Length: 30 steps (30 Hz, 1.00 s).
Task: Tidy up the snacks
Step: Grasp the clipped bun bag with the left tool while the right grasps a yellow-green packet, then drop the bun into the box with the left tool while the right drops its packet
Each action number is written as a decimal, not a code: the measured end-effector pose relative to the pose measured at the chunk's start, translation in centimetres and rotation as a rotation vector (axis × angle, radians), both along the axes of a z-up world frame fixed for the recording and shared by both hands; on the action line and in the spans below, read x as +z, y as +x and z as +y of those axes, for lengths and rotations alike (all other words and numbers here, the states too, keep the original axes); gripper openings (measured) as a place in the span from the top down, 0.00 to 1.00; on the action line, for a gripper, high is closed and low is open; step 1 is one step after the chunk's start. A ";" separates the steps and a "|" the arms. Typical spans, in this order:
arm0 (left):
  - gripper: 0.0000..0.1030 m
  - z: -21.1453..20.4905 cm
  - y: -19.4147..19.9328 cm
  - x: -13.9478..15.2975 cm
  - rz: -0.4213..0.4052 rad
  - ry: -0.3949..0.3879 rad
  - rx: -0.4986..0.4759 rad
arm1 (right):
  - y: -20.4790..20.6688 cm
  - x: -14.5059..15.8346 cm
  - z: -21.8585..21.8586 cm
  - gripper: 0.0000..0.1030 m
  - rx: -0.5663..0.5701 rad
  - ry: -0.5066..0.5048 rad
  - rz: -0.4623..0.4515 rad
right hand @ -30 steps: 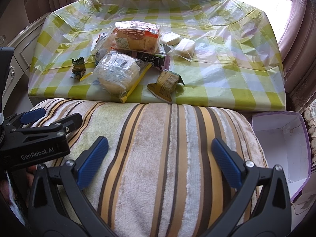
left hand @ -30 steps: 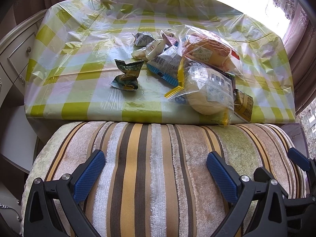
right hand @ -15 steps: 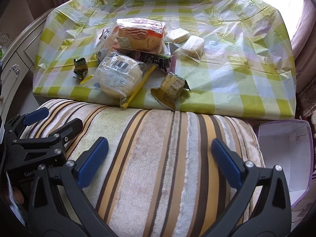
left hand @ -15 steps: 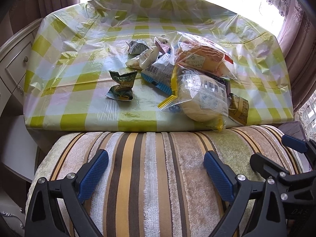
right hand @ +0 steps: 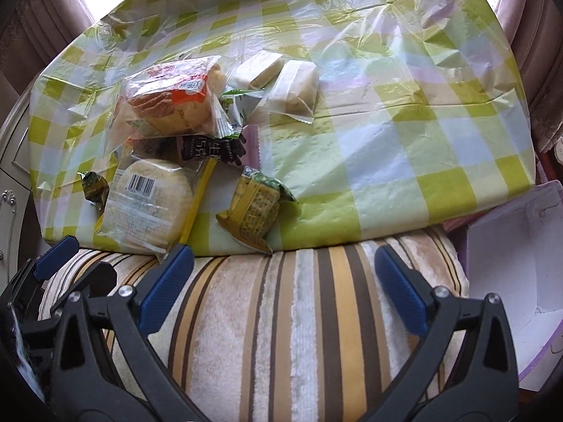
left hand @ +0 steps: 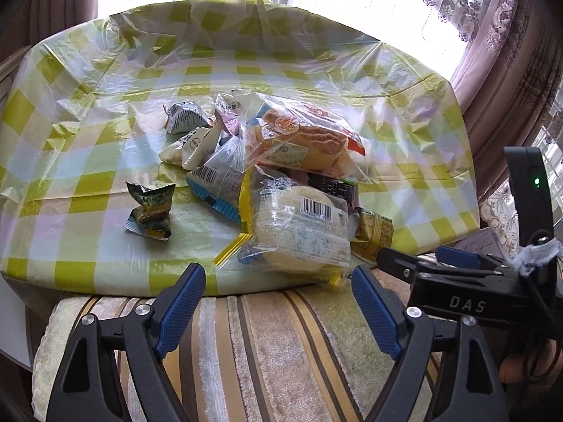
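Observation:
A pile of wrapped snacks lies on the green-checked table (left hand: 88, 183). In front is a round bun in clear wrap (left hand: 302, 232), also in the right wrist view (right hand: 147, 207). Behind it is a bagged bread (left hand: 302, 144) (right hand: 172, 102). A small green packet (left hand: 151, 211) lies apart on the left. A yellow-green packet (right hand: 255, 207) sits near the table's front edge. Two pale wrapped cakes (right hand: 295, 86) lie further back. My left gripper (left hand: 278, 302) is open and empty just before the bun. My right gripper (right hand: 281, 281) is open and empty before the yellow-green packet.
A striped cushioned seat (right hand: 281, 334) lies under both grippers, against the table's front edge. An open white box with a purple rim (right hand: 517, 274) stands at the right beside the seat. Curtains (left hand: 510, 70) hang at the right. A white cabinet (right hand: 10, 161) is at the left.
Both grippers have moved forward toward the table's front edge, so the snacks look larger and closer. Both stay open and empty. The snacks have not moved.

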State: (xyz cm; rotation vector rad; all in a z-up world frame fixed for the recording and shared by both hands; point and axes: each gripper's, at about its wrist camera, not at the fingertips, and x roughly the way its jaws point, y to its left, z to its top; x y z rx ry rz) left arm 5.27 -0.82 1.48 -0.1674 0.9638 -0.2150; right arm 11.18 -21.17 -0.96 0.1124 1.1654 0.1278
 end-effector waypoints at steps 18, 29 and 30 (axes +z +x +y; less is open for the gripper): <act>0.28 1.5 6.3 -3.8 0.163 -0.246 -0.048 | 3.2 -2.2 3.2 0.28 0.066 -0.085 0.014; 0.58 0.5 5.6 -3.9 0.179 -0.323 -0.126 | 2.1 -1.9 4.4 0.58 0.115 -0.074 -0.008; 0.59 0.4 5.5 -3.8 0.177 -0.322 -0.128 | 1.8 -1.8 4.4 0.59 0.115 -0.074 -0.009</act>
